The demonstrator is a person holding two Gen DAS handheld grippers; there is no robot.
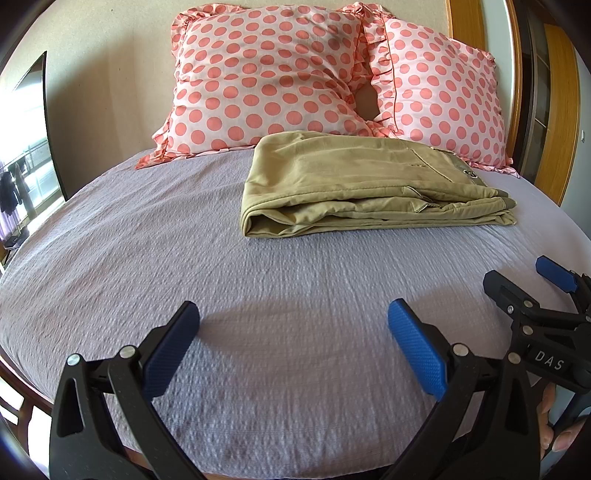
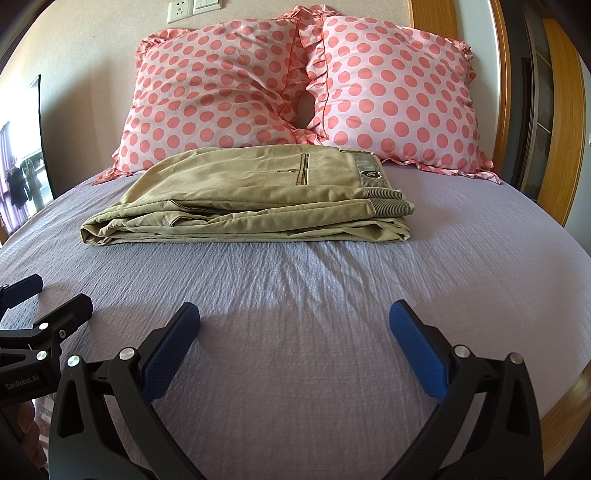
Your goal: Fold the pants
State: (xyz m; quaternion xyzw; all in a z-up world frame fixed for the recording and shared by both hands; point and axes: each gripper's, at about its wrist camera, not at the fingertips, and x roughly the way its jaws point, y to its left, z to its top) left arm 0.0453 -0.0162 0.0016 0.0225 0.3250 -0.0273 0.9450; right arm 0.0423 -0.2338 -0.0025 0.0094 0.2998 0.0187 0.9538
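**A:** Status near the cameras?

**B:** Left gripper (image 1: 293, 330) has its jaws spread wide, nothing between them, hovering over bare sheet. Right gripper (image 2: 294, 330) is the same: spread wide, holding nothing. The two sit side by side; each shows up at the edge of the other's view, and the right one's blue pad tip is visible at far right of the left wrist view.

**A:** Contact with the cloth?

**B:** None. Both are well apart from the pants, with a stretch of lavender sheet (image 2: 295, 280) between them.

**A:** Where are the pants?

**B:** The khaki pants (image 2: 251, 192) lie folded into a flat stack on the bed, past mid-mattress. Folded edge faces left, ribbed waistband and cuffs stack up on the right end, zip pocket on top. In the left wrist view the stack (image 1: 373, 184) sits right of centre.

**A:** Behind that?

**B:** Two pink polka-dot pillows (image 2: 218, 85) lean on the wall, just behind the stack; can't tell if they touch it. Wall outlets (image 2: 194, 9) above, wooden frame (image 2: 561, 122) at far right.
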